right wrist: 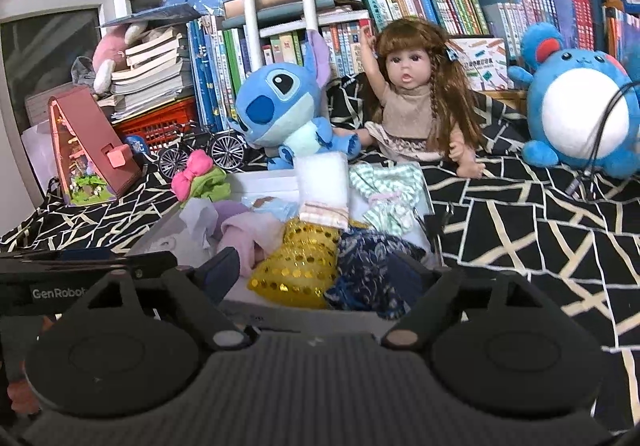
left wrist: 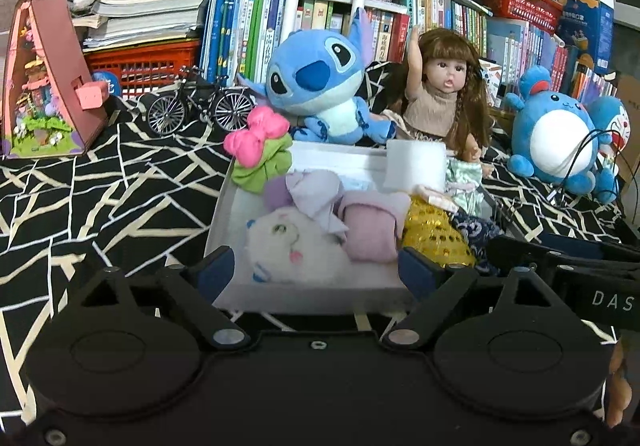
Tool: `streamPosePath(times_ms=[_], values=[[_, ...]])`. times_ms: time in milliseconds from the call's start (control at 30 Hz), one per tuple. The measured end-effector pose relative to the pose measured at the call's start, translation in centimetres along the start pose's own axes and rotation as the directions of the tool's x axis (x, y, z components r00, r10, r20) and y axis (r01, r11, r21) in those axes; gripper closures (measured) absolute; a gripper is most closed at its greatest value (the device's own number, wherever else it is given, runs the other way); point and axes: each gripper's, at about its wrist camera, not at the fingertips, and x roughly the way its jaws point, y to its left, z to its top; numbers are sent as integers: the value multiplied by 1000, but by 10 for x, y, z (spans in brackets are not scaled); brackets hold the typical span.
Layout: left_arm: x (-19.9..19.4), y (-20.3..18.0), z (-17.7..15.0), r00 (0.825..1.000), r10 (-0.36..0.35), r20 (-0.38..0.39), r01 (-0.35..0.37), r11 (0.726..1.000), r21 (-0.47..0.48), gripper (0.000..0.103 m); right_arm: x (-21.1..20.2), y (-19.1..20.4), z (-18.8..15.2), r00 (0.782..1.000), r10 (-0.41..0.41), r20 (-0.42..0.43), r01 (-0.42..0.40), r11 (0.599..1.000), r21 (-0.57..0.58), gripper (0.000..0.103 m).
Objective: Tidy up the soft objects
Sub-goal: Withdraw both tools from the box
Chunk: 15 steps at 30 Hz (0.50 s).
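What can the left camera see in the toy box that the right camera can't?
Only the left wrist view shows the white plush toy with its stitched face, lying at the near end of the white box. Only the right wrist view shows the whole green checked doll dress spread out. Both show the gold sequin cloth, the pink bow, the blue Stitch plush and the doll behind the box.

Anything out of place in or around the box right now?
Yes: the pink-and-green bow hangs over the white box's back-left rim, and the green checked cloth spills over the far-right rim. The rest lies inside.
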Motion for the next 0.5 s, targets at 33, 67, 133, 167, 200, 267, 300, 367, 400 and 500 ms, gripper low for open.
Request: streamPosePath(times_ms=[33, 67, 133, 167, 200, 267, 300, 367, 400, 500], values=[[-1, 0, -2, 1000, 2, -2, -2, 1000, 0, 15, 0, 0, -2, 1000, -3, -3, 3, 1000, -1, 14], [-1, 0, -4, 1000, 5, -5, -5, 1000, 0, 14, -1, -1, -5, 1000, -7, -7, 7, 1000, -1, 13], [-1, 1, -10, 1000, 11, -14, -11, 1000, -3, 14, -1, -1, -9, 1000, -14, -14, 14, 1000, 1, 11], [-1, 1, -12, 1000, 13, -20, -14, 1000, -4, 14, -2, -1, -12, 1000, -16, -17, 16, 1000, 3, 11], [0, 2, -15, 1000, 15, -27, -15, 1000, -6, 14, -1, -1, -14, 1000, -18, -22, 18, 1000, 4, 10], [2, 2, -20, 999, 18, -41, -18, 1000, -4, 14, 0, -1, -19, 999, -22, -35, 22, 1000, 3, 10], [3, 2, -23, 999, 23, -48, -23, 1000, -1, 14, 0, -1, -21, 999, -25, -39, 25, 1000, 2, 9], [6, 2, -27, 998, 33, -58, -33, 999, 1, 14, 2, 0, -26, 998, -33, -51, 33, 999, -1, 9], [7, 2, -29, 997, 37, -63, -37, 999, 1, 14, 4, 0, -28, 998, -38, -58, 38, 999, -1, 9], [12, 2, -34, 996, 50, -73, -51, 999, -6, 14, 11, 0, -32, 995, -53, -88, 53, 999, -1, 9]])
